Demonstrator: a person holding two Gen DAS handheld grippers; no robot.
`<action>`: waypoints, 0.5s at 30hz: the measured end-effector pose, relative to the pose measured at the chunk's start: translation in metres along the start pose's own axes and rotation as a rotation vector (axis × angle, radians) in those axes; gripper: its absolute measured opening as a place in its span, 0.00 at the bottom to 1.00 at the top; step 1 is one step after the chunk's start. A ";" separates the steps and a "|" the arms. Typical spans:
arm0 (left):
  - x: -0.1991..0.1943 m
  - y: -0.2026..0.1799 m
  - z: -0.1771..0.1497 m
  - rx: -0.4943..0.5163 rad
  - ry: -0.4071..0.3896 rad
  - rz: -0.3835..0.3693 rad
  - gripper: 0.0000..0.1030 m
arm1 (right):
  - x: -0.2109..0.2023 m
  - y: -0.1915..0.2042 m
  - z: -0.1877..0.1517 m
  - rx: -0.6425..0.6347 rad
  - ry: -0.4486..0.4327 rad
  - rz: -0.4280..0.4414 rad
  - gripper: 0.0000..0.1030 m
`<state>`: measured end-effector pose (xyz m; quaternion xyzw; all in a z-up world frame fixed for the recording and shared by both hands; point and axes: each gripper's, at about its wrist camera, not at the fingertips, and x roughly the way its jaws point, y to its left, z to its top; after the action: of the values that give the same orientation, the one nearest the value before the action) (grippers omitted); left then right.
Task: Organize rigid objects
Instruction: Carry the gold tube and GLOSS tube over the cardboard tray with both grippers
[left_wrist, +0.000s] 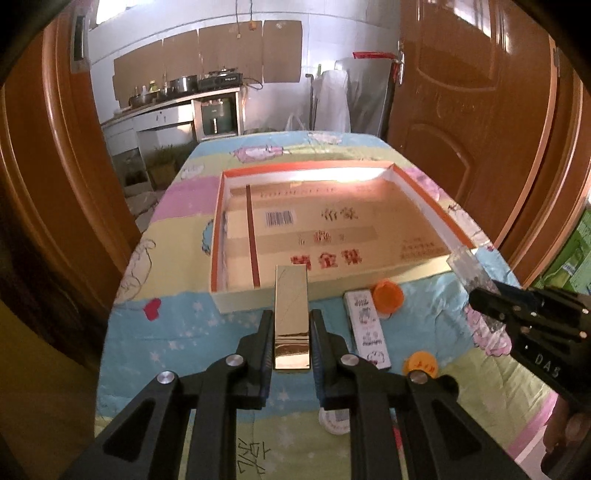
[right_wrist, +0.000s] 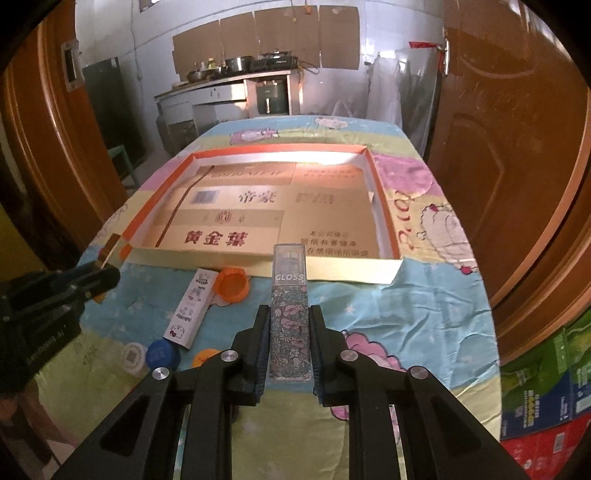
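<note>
My left gripper (left_wrist: 290, 317) is shut on a shiny gold box (left_wrist: 291, 314), held above the cloth with its far end over the front wall of the shallow orange-rimmed tray (left_wrist: 258, 299). My right gripper (right_wrist: 289, 314) is shut on a clear floral "GLOSS" box (right_wrist: 290, 314), its tip near the tray's front wall (right_wrist: 332, 271). The right gripper shows at the right of the left wrist view (left_wrist: 476, 295); the left gripper shows at the left of the right wrist view (right_wrist: 107, 275). A white printed box (left_wrist: 367, 328) (right_wrist: 192, 308) lies on the cloth in front of the tray.
An orange cap (left_wrist: 387, 295) (right_wrist: 232, 285) lies by the white box. A yellow cap (left_wrist: 420, 364), a blue cap (right_wrist: 162, 354) and a white round lid (right_wrist: 133, 357) lie nearer me. Wooden doors flank the table. Stacked cartons (right_wrist: 546, 398) stand at the right.
</note>
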<state>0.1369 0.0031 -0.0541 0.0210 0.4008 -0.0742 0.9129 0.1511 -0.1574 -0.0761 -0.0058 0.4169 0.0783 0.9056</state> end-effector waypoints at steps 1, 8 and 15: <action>-0.002 0.001 0.003 -0.003 -0.005 -0.005 0.18 | -0.002 0.000 0.001 -0.003 -0.003 -0.001 0.19; -0.014 0.008 0.026 -0.033 -0.037 -0.033 0.18 | -0.017 -0.001 0.012 -0.016 -0.020 0.004 0.19; -0.020 0.017 0.057 -0.039 -0.056 -0.043 0.18 | -0.031 -0.003 0.033 -0.026 -0.045 0.018 0.19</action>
<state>0.1672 0.0169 -0.0009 -0.0076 0.3767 -0.0863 0.9223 0.1564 -0.1627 -0.0311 -0.0119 0.3956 0.0922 0.9137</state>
